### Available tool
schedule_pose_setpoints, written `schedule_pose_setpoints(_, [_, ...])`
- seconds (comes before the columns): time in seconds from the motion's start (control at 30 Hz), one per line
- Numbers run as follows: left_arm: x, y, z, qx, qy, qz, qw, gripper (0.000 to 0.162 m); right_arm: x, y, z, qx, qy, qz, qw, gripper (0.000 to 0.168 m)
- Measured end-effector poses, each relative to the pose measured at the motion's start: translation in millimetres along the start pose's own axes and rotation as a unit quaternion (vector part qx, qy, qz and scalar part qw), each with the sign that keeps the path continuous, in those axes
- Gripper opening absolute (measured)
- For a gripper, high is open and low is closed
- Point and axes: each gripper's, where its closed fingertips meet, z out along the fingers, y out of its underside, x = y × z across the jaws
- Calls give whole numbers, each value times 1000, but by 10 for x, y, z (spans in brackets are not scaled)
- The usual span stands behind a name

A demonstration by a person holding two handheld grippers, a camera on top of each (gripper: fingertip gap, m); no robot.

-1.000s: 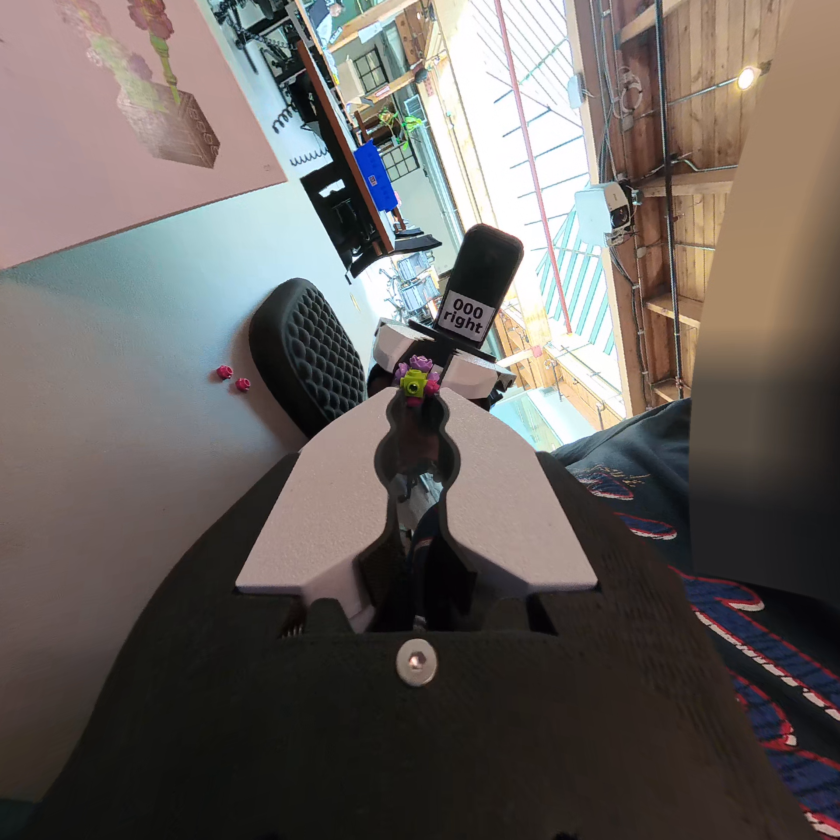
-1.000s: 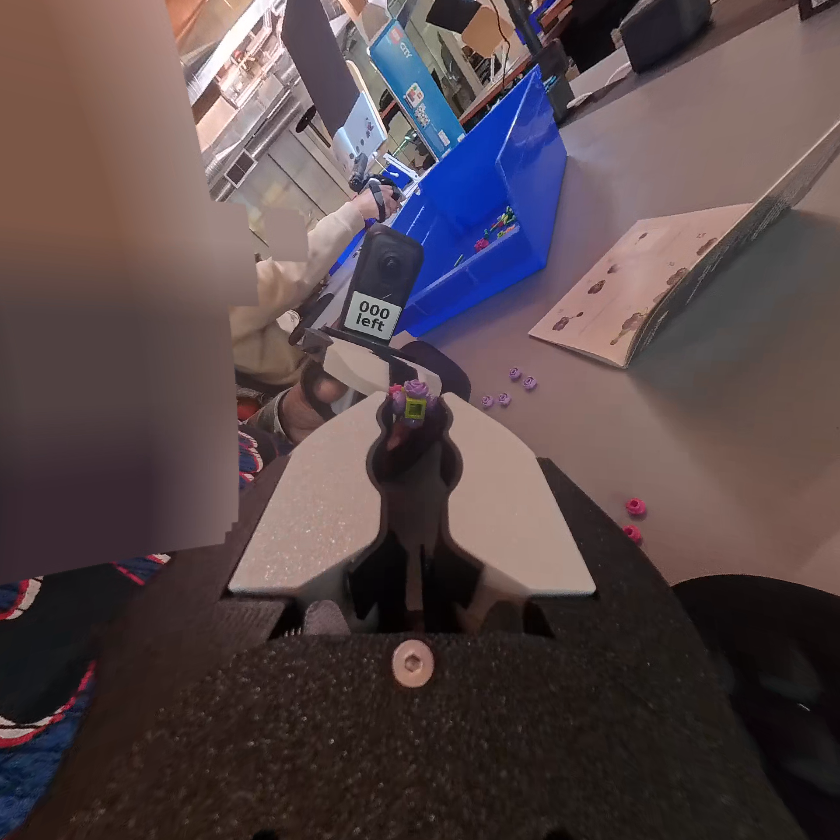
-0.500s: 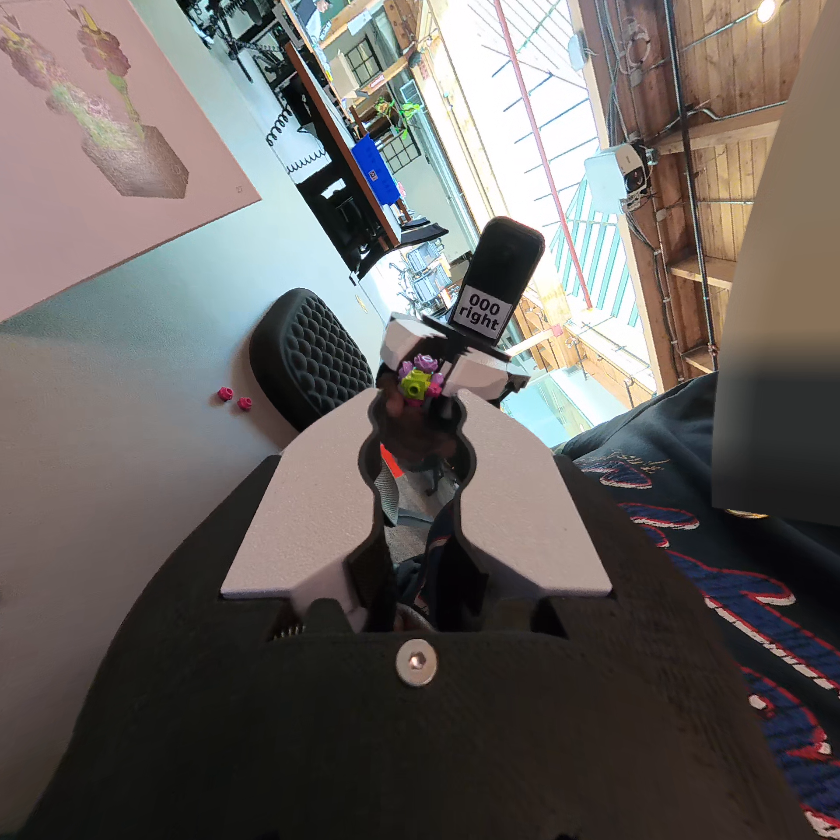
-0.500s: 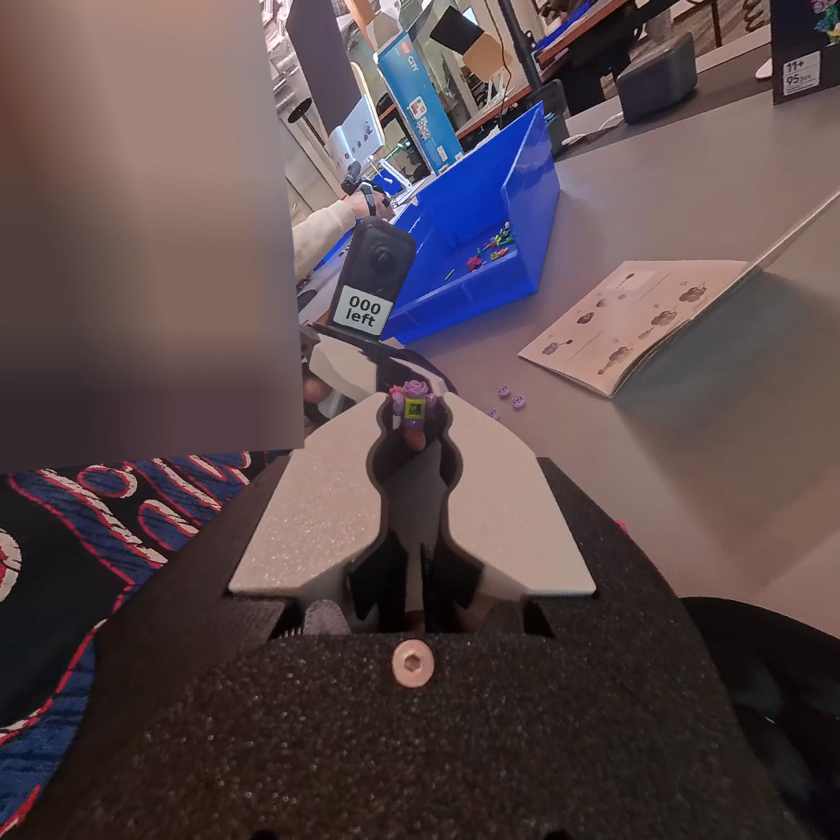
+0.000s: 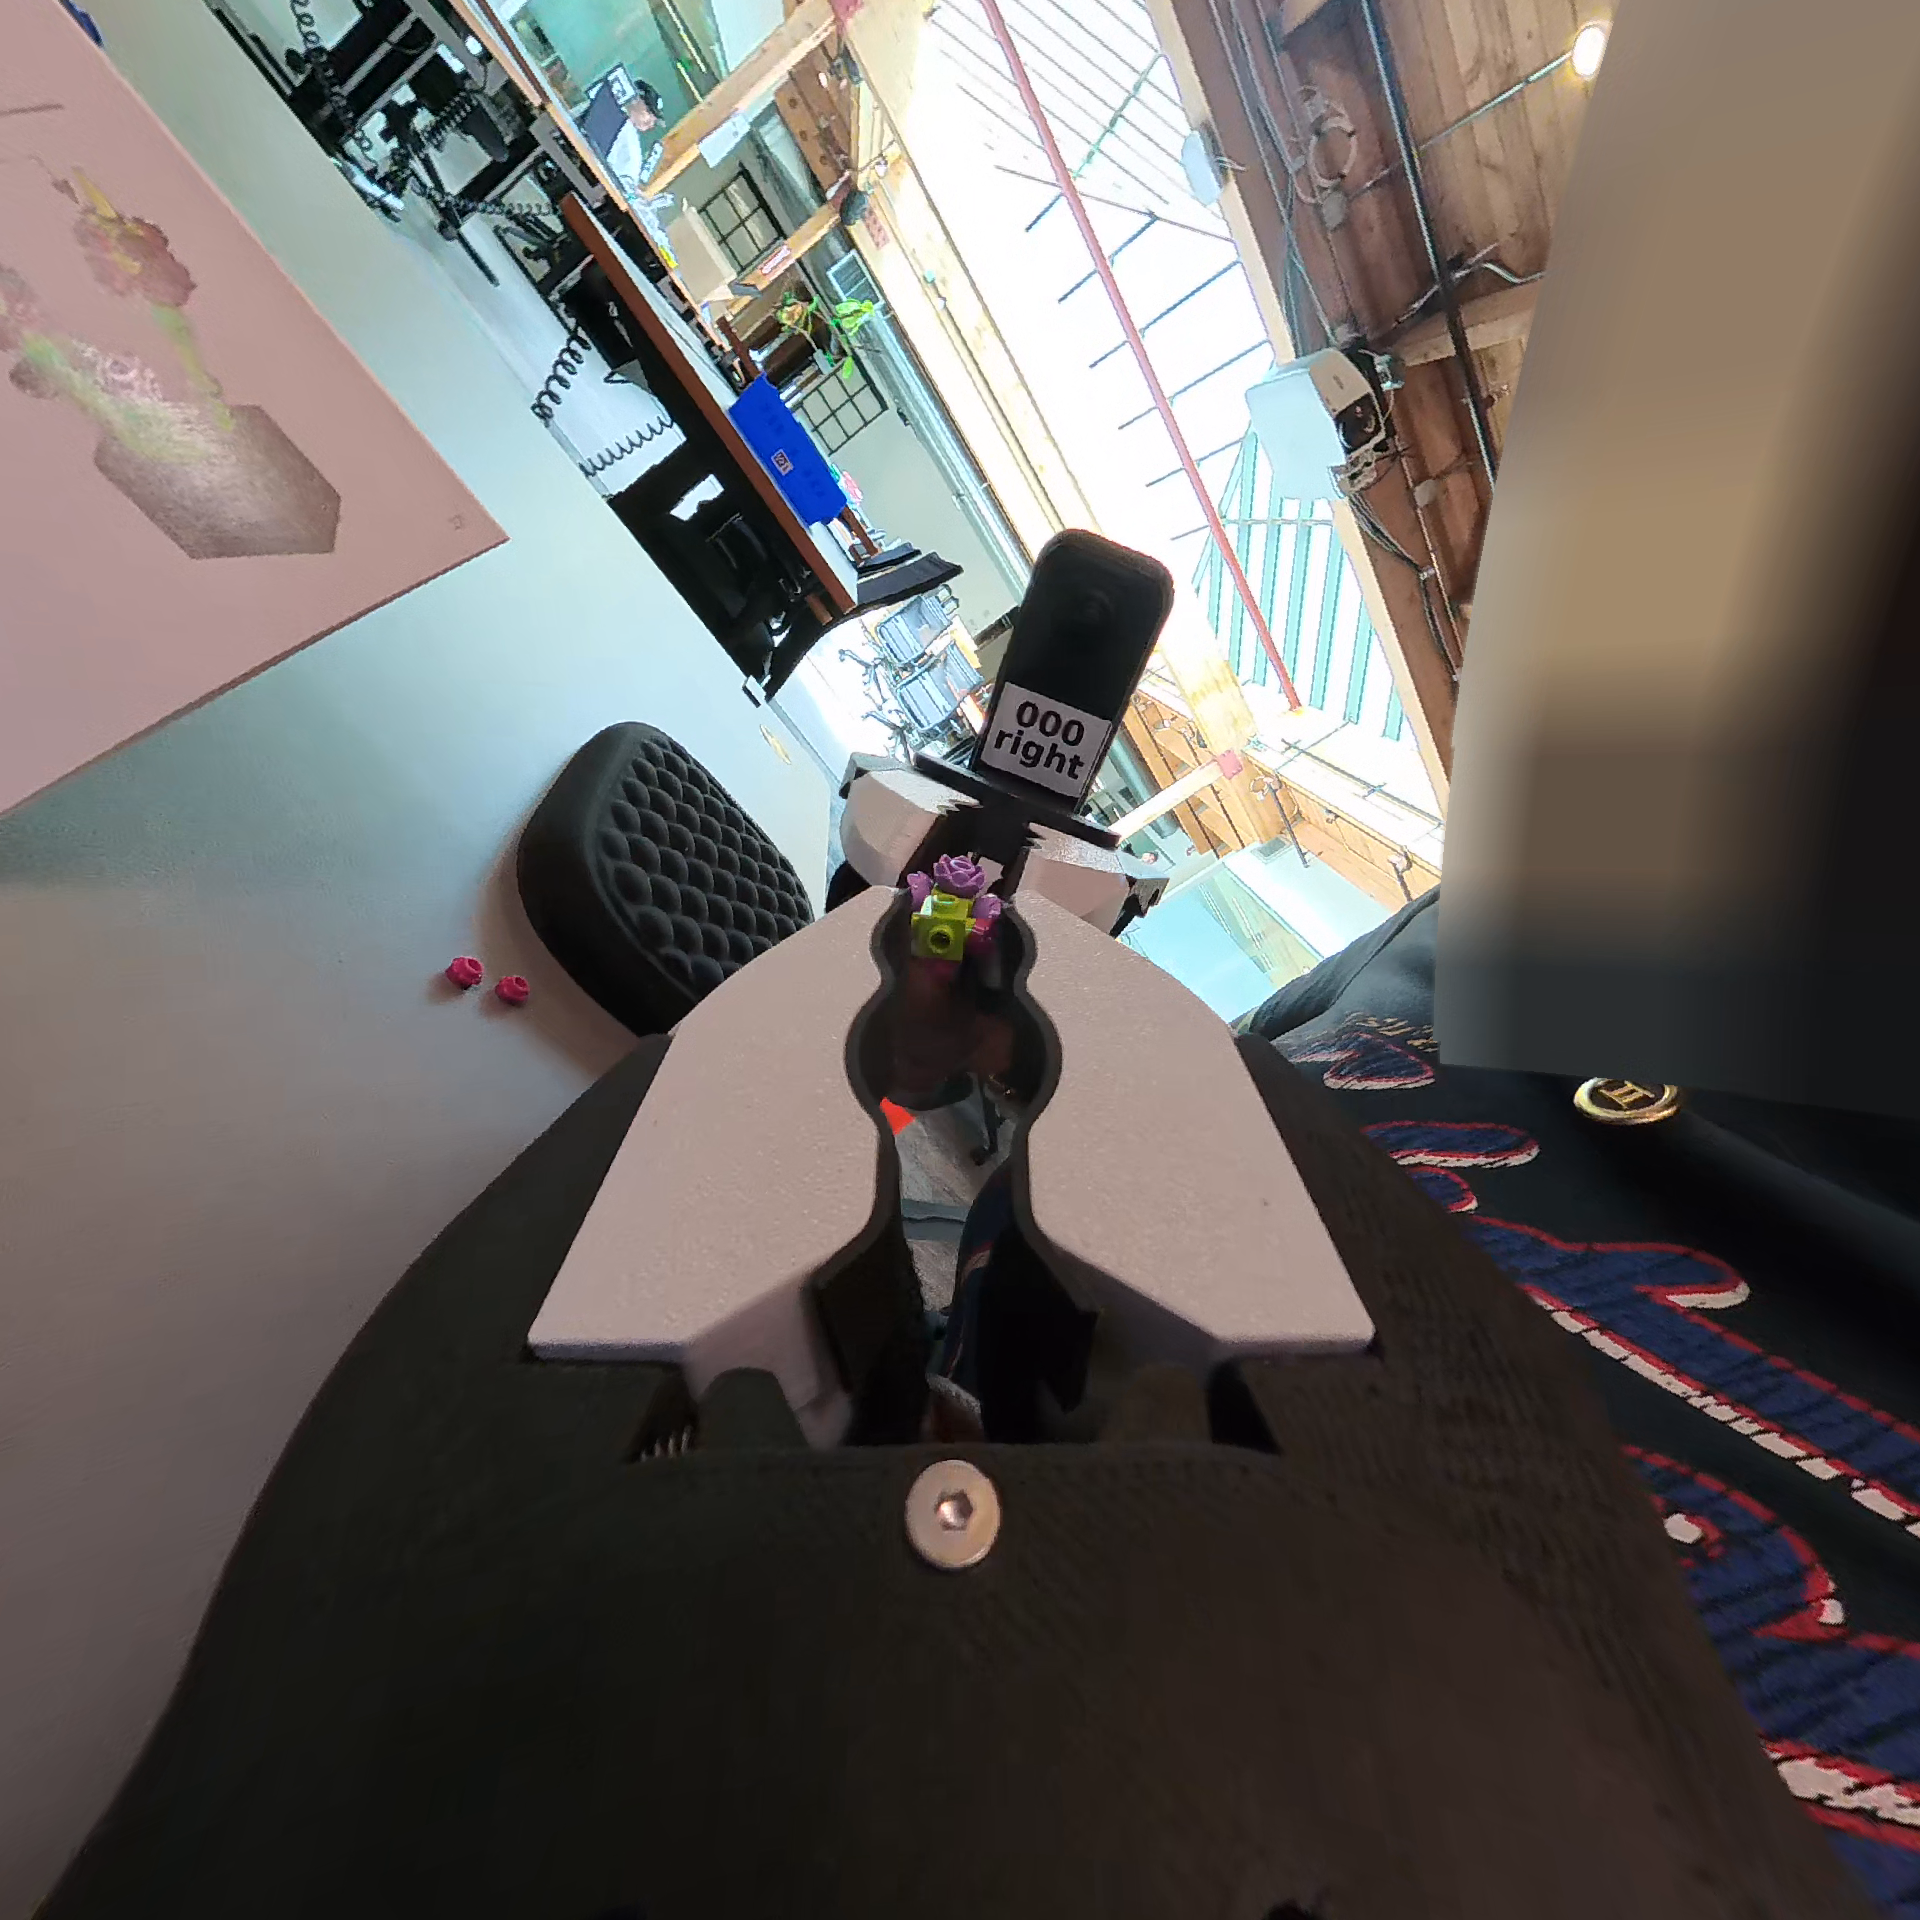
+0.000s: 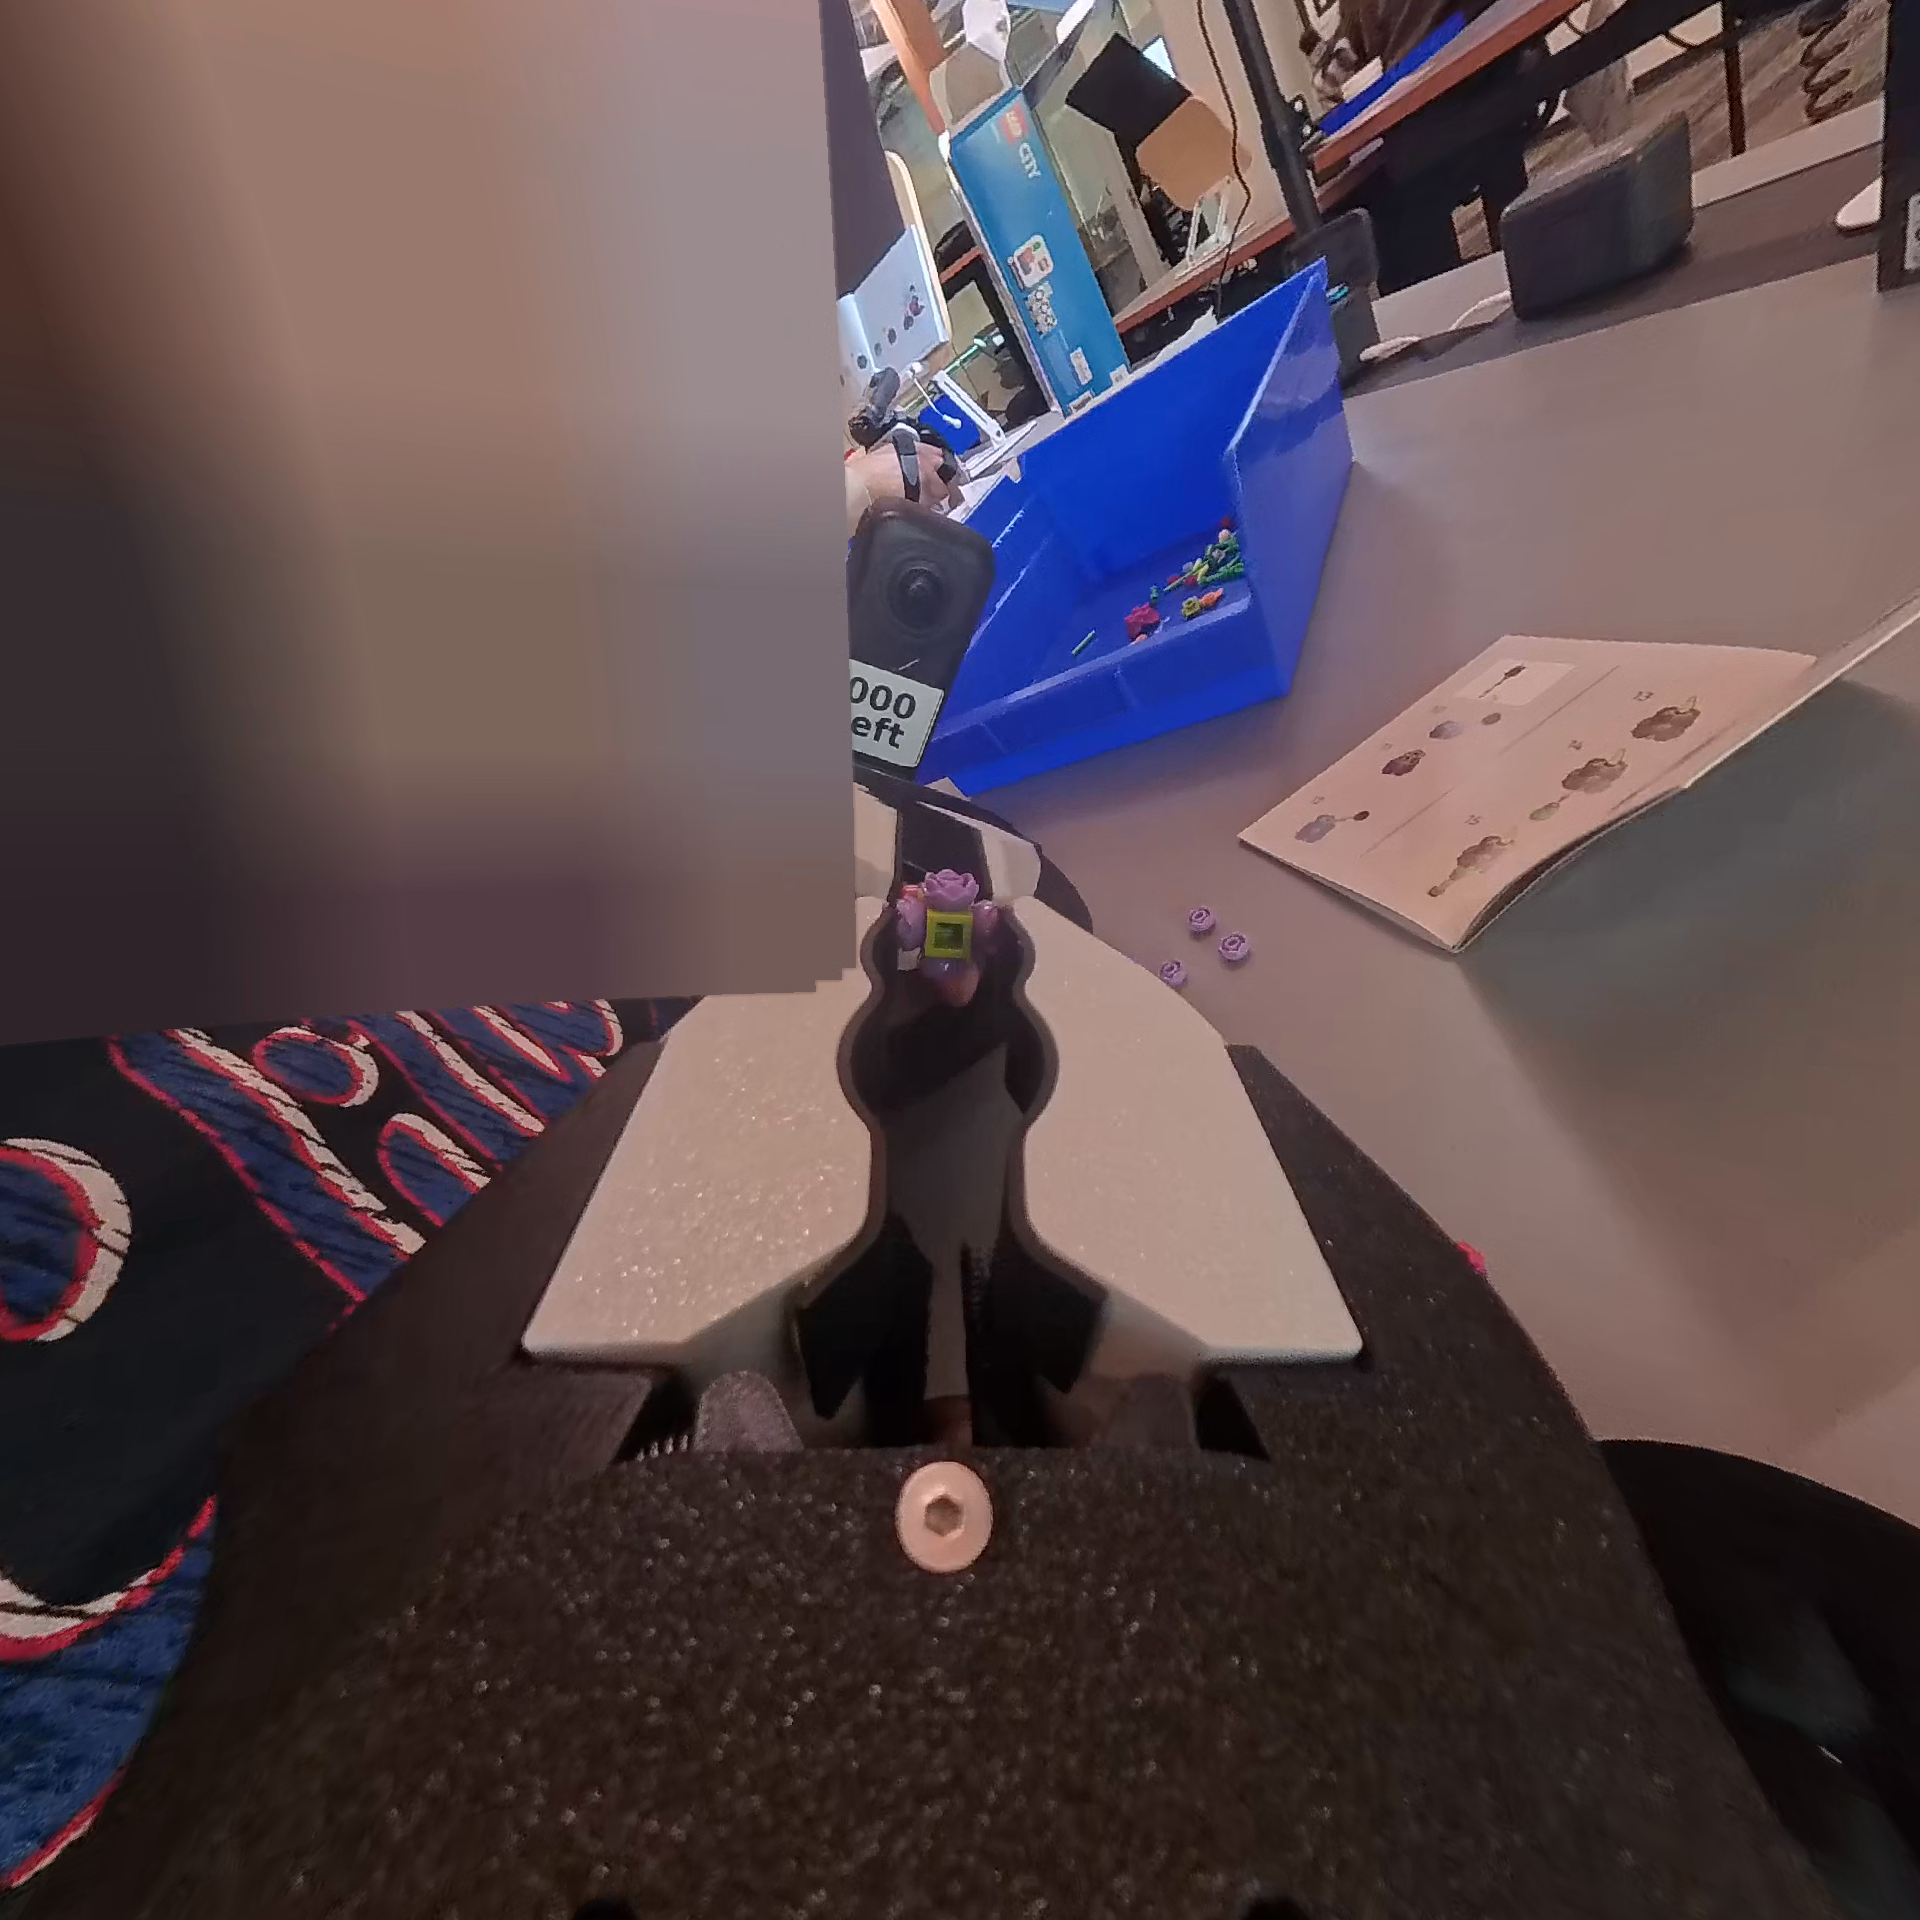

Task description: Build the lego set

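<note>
A small lego flower cluster, a lime green brick with purple flowers on its sides, sits between the tips of both grippers, in the left wrist view (image 5: 945, 923) and the right wrist view (image 6: 945, 930). My left gripper (image 5: 951, 914) and right gripper (image 6: 948, 935) face each other tip to tip above the table edge. Both are closed narrowly around the cluster. The right gripper's white fingers (image 5: 883, 831) show behind it in the left wrist view. Part of the left gripper (image 6: 904, 623) is hidden by a blurred patch.
Two magenta studs (image 5: 483, 979) lie beside a black pad (image 5: 665, 883) on the grey table (image 5: 208, 1143). Three lilac flower studs (image 6: 1205, 935), an open instruction booklet (image 6: 1538, 769) and a blue bin (image 6: 1278, 499) holding loose pieces lie farther off. A person's dark patterned sweater (image 5: 1662, 1351) is close. Less than 4 cm separates the two grippers' tips.
The left gripper's jaws widened slightly half a second ago and have narrowed again around the cluster. Both grippers turned a little; the right one kept its grip.
</note>
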Motion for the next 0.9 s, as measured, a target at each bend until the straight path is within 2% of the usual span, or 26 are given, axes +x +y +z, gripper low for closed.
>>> schedule_pose_setpoints(0.13, [57, 5, 2, -7, 17, 13, 1000, 26, -2, -20, -7, 4, -3, 2, 1000, 18])
schedule_pose_setpoints(0.23, [40, 23, 4, -9, 9, 23, 1000, 16, -24, -22, -6, 5, -7, 4, 1000, 18])
schedule_pose_setpoints(0.37, [43, 25, -7, 0, 12, 28, 1000, 15, -33, -13, 1, 1, -6, -7, 1000, 18])
schedule_pose_setpoints(0.57, [79, 80, -31, -24, 20, 37, 999, 14, -106, 21, 7, -22, 1, -96, 995, 18])
schedule_pose_setpoints(0.73, [72, 90, -43, -30, 13, 67, 997, 14, -100, 43, 18, -18, -9, -66, 998, 18])
schedule_pose_setpoints(0.9, [94, 154, -54, -76, 2, 128, 989, 14, -148, 88, 5, -20, -31, -52, 998, 18])
